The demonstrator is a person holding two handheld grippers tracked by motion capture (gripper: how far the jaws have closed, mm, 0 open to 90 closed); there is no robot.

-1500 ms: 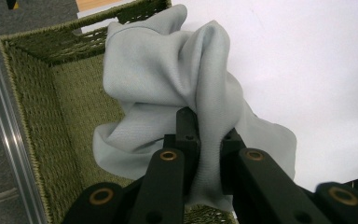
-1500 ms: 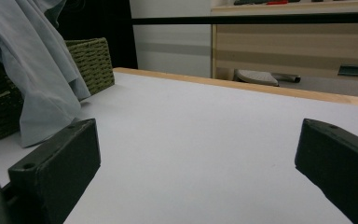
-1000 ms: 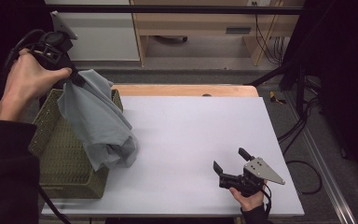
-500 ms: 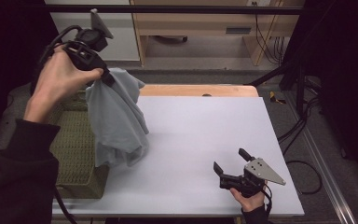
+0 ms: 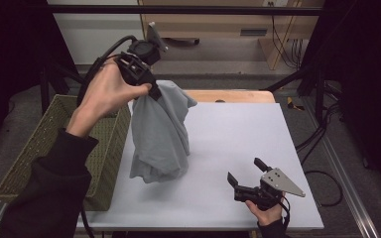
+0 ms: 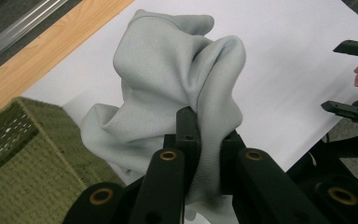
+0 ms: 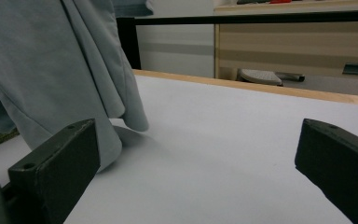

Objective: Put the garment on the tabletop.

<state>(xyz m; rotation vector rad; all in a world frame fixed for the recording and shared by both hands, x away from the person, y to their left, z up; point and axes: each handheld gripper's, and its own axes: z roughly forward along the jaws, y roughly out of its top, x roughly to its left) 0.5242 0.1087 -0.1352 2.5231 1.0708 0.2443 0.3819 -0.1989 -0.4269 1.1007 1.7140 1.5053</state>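
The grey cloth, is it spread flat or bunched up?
Bunched up: the soft grey cloth hangs in folds from the shut left gripper, its lower end crumpled on the white table.

That grey cloth is looking soft, matt and finely knit, the basket is showing rough woven olive wicker, and the table is wearing a smooth matt white top with a wood edge.

We see the cloth hanging from the left gripper, its lower folds resting on the table left of centre. At its nine o'clock, just beside it, stands the basket along the table's left edge. At its four o'clock, near the front edge, sits the right gripper, well apart.
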